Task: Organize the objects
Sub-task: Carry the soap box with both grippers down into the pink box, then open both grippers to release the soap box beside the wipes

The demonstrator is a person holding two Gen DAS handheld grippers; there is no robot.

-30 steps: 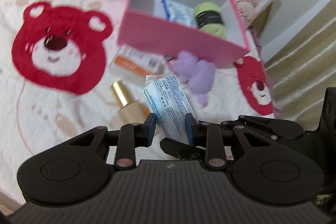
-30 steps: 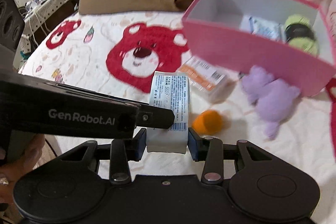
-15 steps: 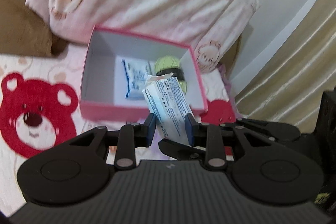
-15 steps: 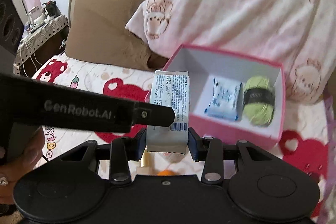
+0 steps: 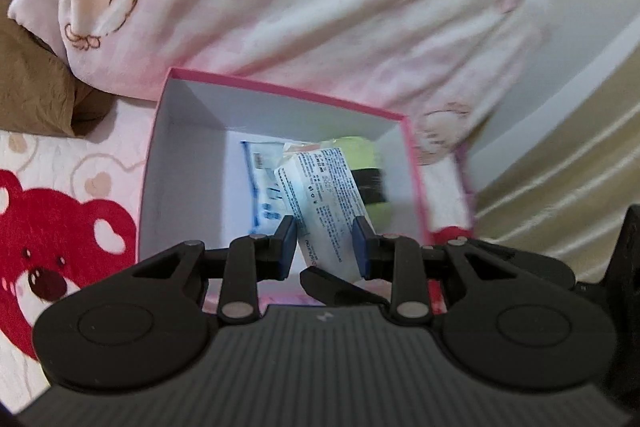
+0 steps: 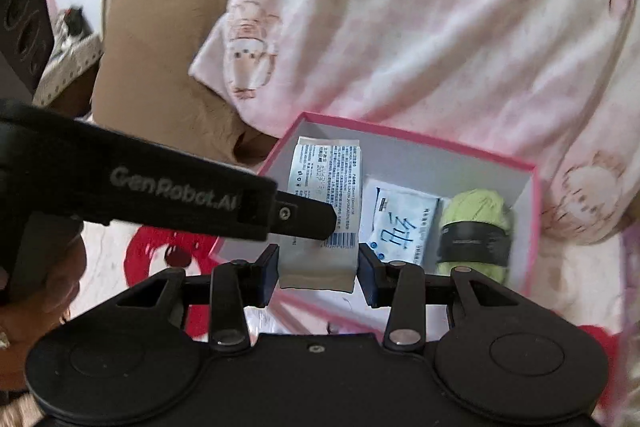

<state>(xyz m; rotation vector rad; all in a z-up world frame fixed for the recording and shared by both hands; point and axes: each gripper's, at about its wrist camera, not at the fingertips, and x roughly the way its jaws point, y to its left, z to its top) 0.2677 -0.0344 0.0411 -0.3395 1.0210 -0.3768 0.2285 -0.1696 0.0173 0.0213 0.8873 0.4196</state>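
A white tissue pack (image 5: 324, 195) with blue print is held up over the open pink box (image 5: 180, 167), tilted. My left gripper (image 5: 324, 245) is shut on its lower part. My right gripper (image 6: 318, 267) is shut on the same tissue pack (image 6: 328, 187) from another side. A left finger (image 6: 304, 217) crosses in front of the pack in the right wrist view. Inside the pink box (image 6: 420, 139) lie a second tissue pack (image 6: 400, 219) and a green yarn ball (image 6: 476, 219) with a black band.
The box stands on a bed sheet with red bears (image 5: 52, 227). A pink quilt with cartoon prints (image 6: 440, 27) is piled right behind it, with a brown pillow (image 6: 160, 47) to the left. Beige curtains (image 5: 560, 167) hang at the right.
Both grippers rose and carried the tissue pack forward, from above the loose items on the sheet to above the pink box. The purple toy, bottle and orange pack have left view.
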